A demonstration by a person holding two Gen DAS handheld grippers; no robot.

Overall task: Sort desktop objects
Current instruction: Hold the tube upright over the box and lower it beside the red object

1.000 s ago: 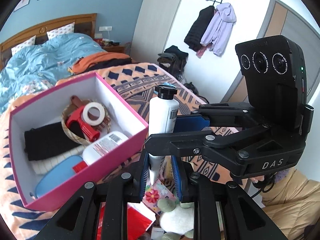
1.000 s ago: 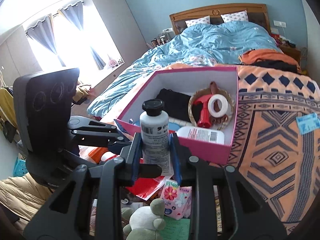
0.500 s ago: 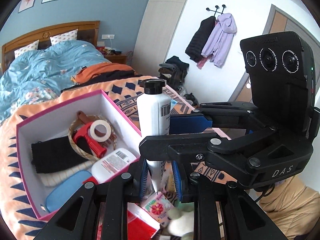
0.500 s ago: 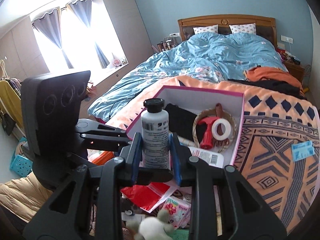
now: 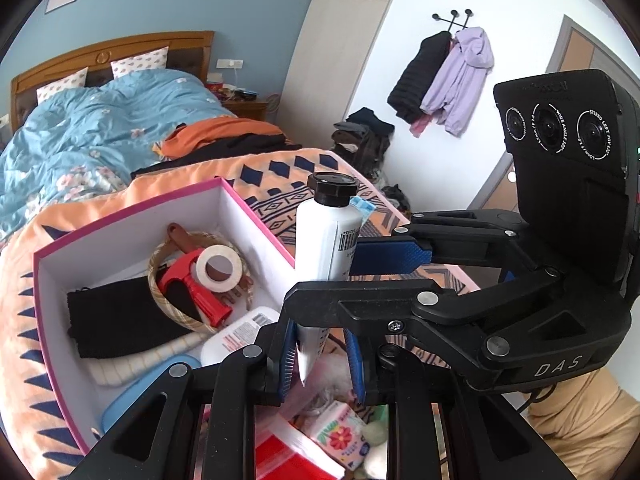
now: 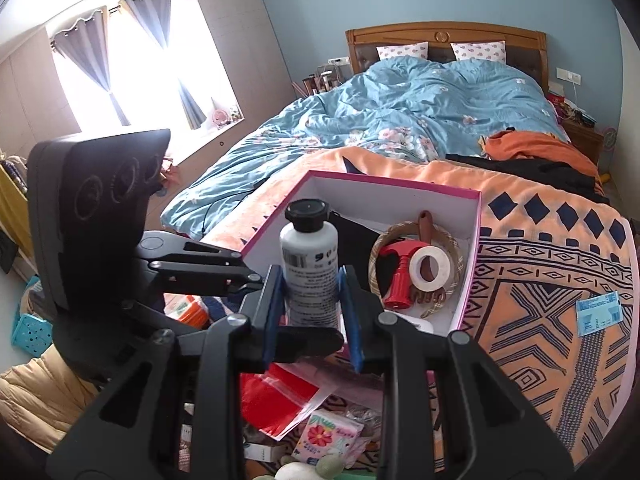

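A white tube with a black cap (image 6: 309, 268) stands upright just in front of the pink box's (image 6: 466, 272) near-left corner. My right gripper (image 6: 311, 308) is shut on the tube's body. My left gripper (image 5: 320, 360) is shut on the tube's flat crimped bottom end (image 5: 306, 356). In the left wrist view the right gripper's blue pad (image 5: 388, 256) presses the tube (image 5: 324, 240) from the right. The box (image 5: 256, 216) holds a wicker ring, a red tape dispenser (image 5: 192, 284) with a white roll, a black cloth, a white bottle and a blue case.
The box rests on an orange patterned blanket (image 6: 540, 320) at the foot of a bed with a blue duvet. A blue card (image 6: 598, 314) lies on the blanket. Below the grippers lie a red bag (image 6: 276, 400), a flowered tissue pack (image 6: 324, 436) and a plush toy.
Both grippers have carried the tube upward and in toward the pink box. Both grips are unchanged.
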